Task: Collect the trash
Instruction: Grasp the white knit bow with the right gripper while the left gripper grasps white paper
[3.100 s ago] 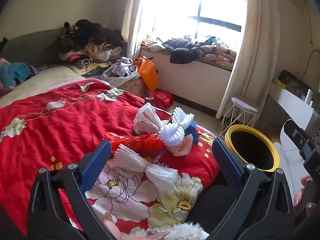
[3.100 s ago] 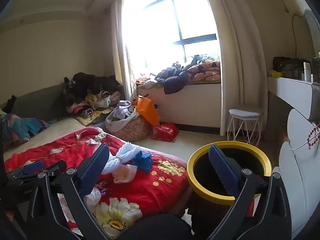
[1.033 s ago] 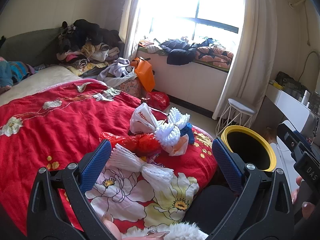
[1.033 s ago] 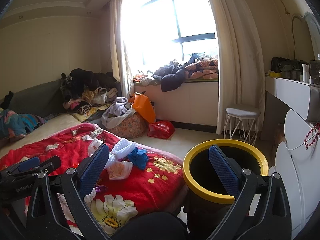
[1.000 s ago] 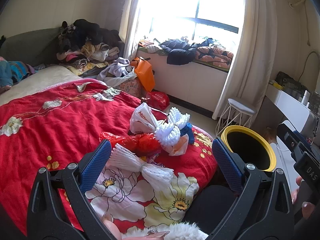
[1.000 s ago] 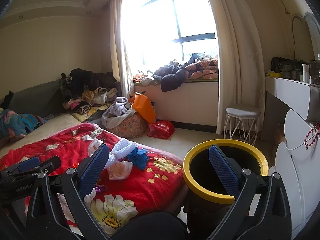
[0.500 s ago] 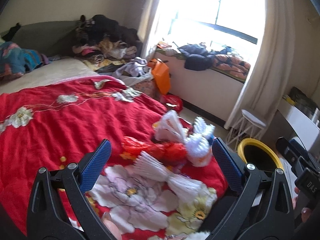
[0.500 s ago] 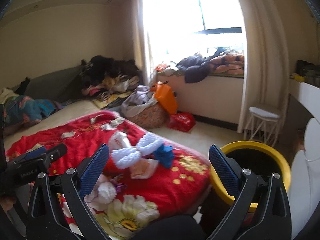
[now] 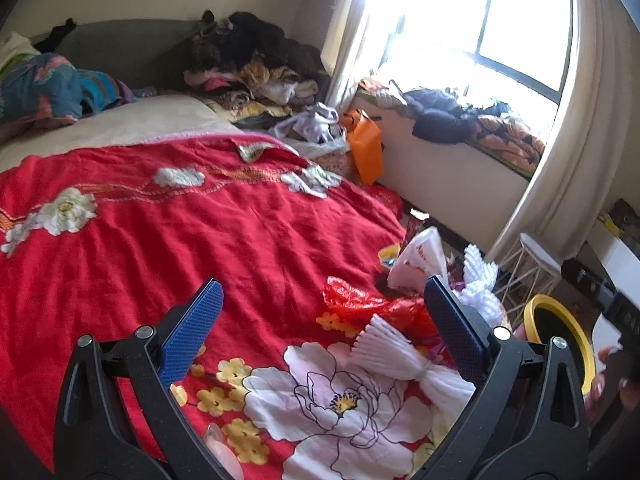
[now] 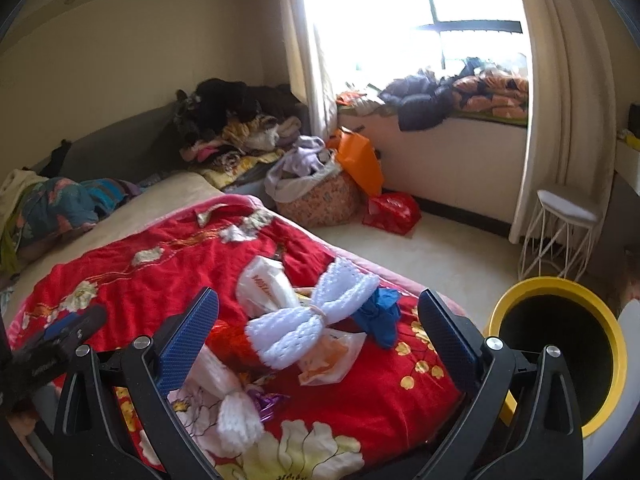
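Compared with a moment earlier, both cameras have turned away from the bin and toward the bed. In the left wrist view the yellow-rimmed bin has slid to the right edge, and the red bedspread now fills most of the picture. In the right wrist view the pile of trash has come to the middle, between the fingers. I judge that the person is leaving the bin and lining up for a first pick; nothing is collected yet.

The left gripper is wide open and holds nothing. The right gripper is also wide open and empty.

The trash lies together on the foot corner of the bed, near the bin, which stands on the floor just beside that corner. I count:
- two white foam net sleeves, each tied in the middle like a bow: one on top of the pile, one nearer to the camera;
- one white plastic bag with orange letters;
- one crumpled red plastic bag;
- one blue crumpled piece;
- one pale bag with orange print, partly under the upper sleeve;
- one small purple wrapper, which is hard to identify.

There is one bin, and it looks dark inside.
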The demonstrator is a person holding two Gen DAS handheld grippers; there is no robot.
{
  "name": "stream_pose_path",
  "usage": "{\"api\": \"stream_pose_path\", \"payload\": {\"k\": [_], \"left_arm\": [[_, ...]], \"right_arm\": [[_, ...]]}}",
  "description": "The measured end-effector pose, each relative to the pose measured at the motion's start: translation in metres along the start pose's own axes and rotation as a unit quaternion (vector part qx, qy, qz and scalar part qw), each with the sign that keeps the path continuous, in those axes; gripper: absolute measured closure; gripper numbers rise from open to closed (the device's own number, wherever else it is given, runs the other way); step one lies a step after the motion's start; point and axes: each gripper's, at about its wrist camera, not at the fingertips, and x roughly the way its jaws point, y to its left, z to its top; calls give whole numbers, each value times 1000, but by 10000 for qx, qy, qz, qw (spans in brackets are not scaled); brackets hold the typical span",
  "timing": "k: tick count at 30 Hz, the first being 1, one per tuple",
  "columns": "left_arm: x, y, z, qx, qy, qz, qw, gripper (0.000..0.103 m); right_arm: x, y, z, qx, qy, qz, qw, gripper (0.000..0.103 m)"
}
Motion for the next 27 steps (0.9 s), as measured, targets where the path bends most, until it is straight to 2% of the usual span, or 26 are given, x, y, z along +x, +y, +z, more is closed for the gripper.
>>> {"api": "stream_pose_path", "payload": {"k": [5, 9, 12, 15, 17, 21, 23, 24, 26, 27], "left_arm": [[35, -6, -11, -57, 613, -353, 9975, 10], [58, -14, -23, -108, 1026, -501, 9934, 10], [73, -16, -31, -142, 1235, -548, 9907, 17], [85, -14, -37, -296, 1443, -592, 9873, 29], [91, -13, -39, -426, 1550, -650, 9848, 37], [102, -9, -45, -759, 1802, -780, 9776, 43], [103, -8, -48, -847, 1875, -841, 9750, 50], [104, -6, -50, -876, 1894, -875, 9741, 52], [104, -5, -51, -925, 1939, -934, 9722, 69], [104, -5, -51, -942, 1961, -957, 9714, 72]], "right_arm": [[36, -24, 3, 352, 521, -128, 9979, 6], [64, -36, 2, 676, 919, -135, 9934, 6], [86, -42, 4, 921, 1198, -135, 9884, 6], [107, -45, 4, 1178, 1451, -8, 9824, 8], [116, -47, 6, 1344, 1588, 86, 9781, 21], [133, -52, 4, 1711, 1863, 376, 9668, 42], [138, -53, 1, 1840, 1971, 592, 9611, 60], [138, -54, 1, 1866, 1992, 662, 9598, 64], [135, -54, 0, 1884, 1978, 818, 9585, 83], [133, -54, 0, 1899, 1955, 867, 9582, 83]]}}
